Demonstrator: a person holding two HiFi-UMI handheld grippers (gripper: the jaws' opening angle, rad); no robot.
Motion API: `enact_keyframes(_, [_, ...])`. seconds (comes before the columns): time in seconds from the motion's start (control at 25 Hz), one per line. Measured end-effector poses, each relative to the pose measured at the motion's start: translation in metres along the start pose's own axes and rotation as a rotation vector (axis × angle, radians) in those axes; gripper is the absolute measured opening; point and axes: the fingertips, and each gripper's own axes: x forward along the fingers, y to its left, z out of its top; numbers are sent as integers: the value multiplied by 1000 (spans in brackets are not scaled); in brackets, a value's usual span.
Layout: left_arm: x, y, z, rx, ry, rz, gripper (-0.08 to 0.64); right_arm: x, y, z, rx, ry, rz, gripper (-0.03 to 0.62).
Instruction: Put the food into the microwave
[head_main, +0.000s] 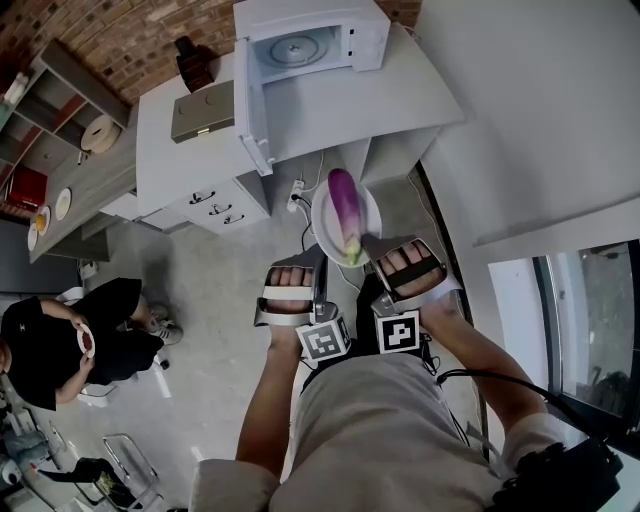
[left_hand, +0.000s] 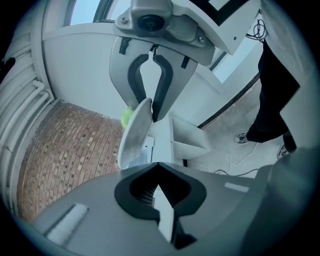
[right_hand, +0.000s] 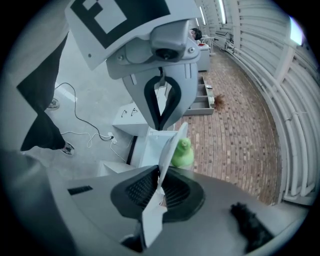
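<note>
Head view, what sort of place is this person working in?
Probably a kitchenette or a mock kitchen in a studio: an open microwave sits on a white counter, with drawers below and a brick wall behind.

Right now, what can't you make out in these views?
The eggplant: both gripper views show only its green end; the plate hides the rest.
The microwave panel: head view, print too small to read.
The seated person: head view, what they hold is too small to tell.
</note>
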Motion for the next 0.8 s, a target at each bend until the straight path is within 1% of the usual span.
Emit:
enact_keyframes(0.08, [14, 1, -1, -1, 0, -4, 5, 14, 2, -4, 2, -5, 4, 26])
enact_keyframes(0.2, [53, 7, -5, 1, 16, -11, 5, 54, -2, -22, 6, -18, 3, 26])
enact_keyframes(0.32, [102, 18, -9, -3, 46, -18, 5, 100, -9, -48, 6, -38, 6, 26])
enact_keyframes(0.52, [186, 49, -2, -17, 83, -34, 5, 174, -29, -100, 7, -78, 12, 26])
enact_keyframes(0.64, [230, 64, 6, -33, 107, -52, 5, 210, -37, -129, -2, -113, 21, 26])
enact_keyframes(0.8, [286, 79, 5, -30, 159, -62, 5, 253, -41, -157, -21, -167, 26, 26])
